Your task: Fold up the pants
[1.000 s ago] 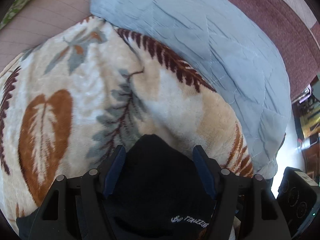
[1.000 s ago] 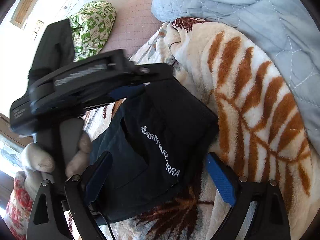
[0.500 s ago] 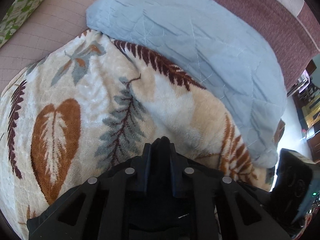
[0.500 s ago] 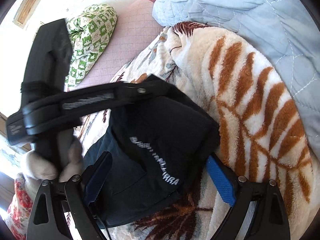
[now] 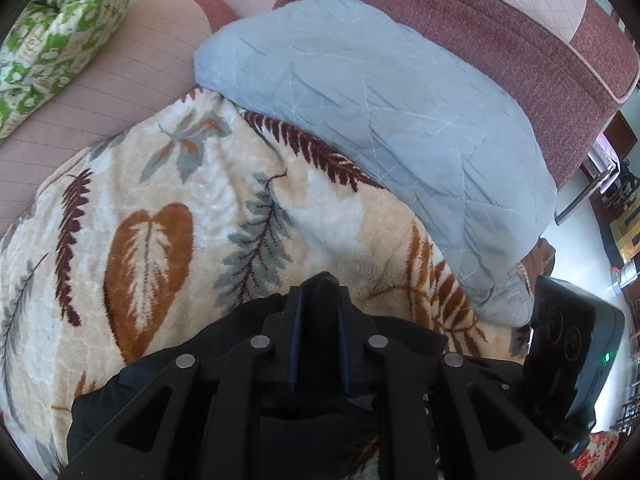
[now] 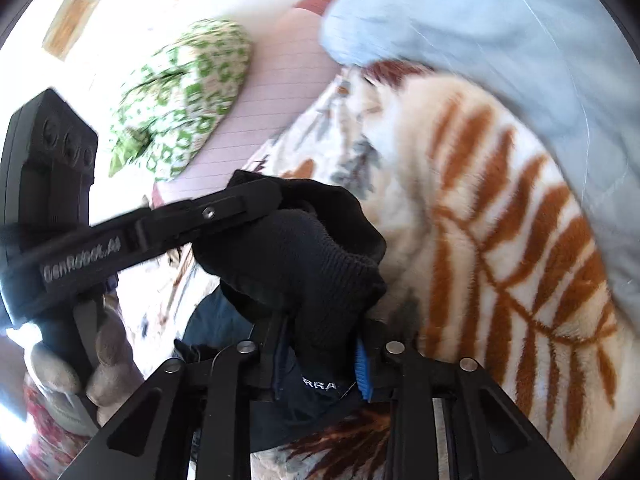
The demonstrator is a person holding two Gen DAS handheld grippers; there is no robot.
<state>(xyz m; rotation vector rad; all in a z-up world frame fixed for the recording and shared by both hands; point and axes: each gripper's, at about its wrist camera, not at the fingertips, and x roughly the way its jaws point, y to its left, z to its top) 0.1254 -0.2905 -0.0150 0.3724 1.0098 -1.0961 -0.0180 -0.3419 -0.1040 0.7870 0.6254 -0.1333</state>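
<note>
The black pants (image 5: 408,340) lie bunched on a leaf-patterned fleece blanket (image 5: 168,216). My left gripper (image 5: 320,300) is shut on a fold of the pants at its tips. In the right wrist view my right gripper (image 6: 320,344) is shut on a thick bunch of the pants (image 6: 304,256), lifted a little off the blanket (image 6: 500,248); white lettering shows near the jaws. The left gripper (image 6: 248,196) reaches in from the left there, clamped on the same bunch.
A light blue quilt (image 5: 384,104) lies behind the blanket against a maroon sofa back (image 5: 520,40). A green patterned pillow (image 5: 52,40) sits far left on the pink sofa cushion (image 5: 120,92). The right gripper's body (image 5: 572,364) shows at the lower right.
Both grippers have closed on the pants: the left one about half a second ago, the right one just now. The folded pants are bunched and lifted.
</note>
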